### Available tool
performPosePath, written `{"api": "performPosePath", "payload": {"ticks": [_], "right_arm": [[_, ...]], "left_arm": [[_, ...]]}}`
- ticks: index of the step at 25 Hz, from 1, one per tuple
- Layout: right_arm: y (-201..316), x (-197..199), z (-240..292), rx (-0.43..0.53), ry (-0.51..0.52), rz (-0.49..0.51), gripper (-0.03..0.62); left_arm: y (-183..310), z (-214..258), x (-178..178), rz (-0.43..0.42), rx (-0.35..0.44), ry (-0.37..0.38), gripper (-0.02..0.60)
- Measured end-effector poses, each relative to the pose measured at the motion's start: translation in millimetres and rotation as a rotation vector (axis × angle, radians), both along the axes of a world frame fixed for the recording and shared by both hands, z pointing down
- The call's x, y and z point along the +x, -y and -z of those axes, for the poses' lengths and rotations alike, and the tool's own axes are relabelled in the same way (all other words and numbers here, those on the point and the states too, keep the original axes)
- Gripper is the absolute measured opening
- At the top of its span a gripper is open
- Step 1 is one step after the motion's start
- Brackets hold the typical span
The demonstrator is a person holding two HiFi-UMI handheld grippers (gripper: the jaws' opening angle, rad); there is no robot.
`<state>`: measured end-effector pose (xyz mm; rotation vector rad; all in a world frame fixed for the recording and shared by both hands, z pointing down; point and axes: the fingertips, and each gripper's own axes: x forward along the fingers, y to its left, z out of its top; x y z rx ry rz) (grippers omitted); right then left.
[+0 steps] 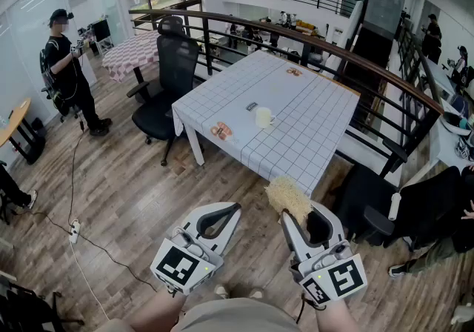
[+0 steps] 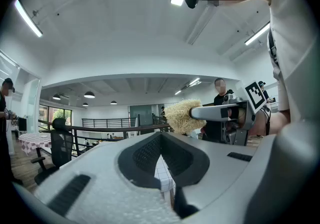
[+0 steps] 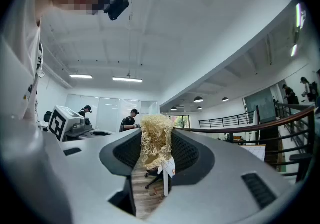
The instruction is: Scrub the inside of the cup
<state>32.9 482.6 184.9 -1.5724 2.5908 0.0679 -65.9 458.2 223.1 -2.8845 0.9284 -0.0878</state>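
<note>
On the white grid-cloth table (image 1: 311, 130) ahead of you, in the head view, the cup (image 1: 264, 117) stands upright near the middle. It is well apart from both of your tools, with a small dark item just beyond it and a reddish patch on the cloth nearer the front corner. Your left gripper (image 1: 224, 212) and right gripper (image 1: 304, 218) are held side by side low in the picture, over the wood floor (image 1: 126, 197), short of the table's near edge. A pale, fibrous scrubber (image 1: 287, 196) sticks out of the right one towards the table. A black office chair (image 1: 172, 71) sits at the table's left side, and a person (image 1: 67, 64) in dark clothes stands further left.

In the left gripper view, your jaws are brought together with nothing between them; only the checked cloth shows through the gap behind the tips. The scrubber-bearing right tool crosses the picture just above and to the right.

In the right gripper view, your jaws are clamped on the scrubber, whose shaggy fibres rise upright from between the pads. The cup cannot be made out here.
</note>
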Motion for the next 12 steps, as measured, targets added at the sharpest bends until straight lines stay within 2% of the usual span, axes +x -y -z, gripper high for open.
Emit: {"api": "performPosePath", "payload": {"ticks": [3, 12], "right_arm": [[4, 2, 1, 0.005, 0.006, -0.001, 0.167], [3, 14, -9, -0.014, -0.013, -0.007, 0.167]], "left_arm": [[3, 7, 4, 0.001, -0.01, -0.029, 0.012], [5, 3, 16, 0.005, -0.034, -0.034, 0.012]]}}
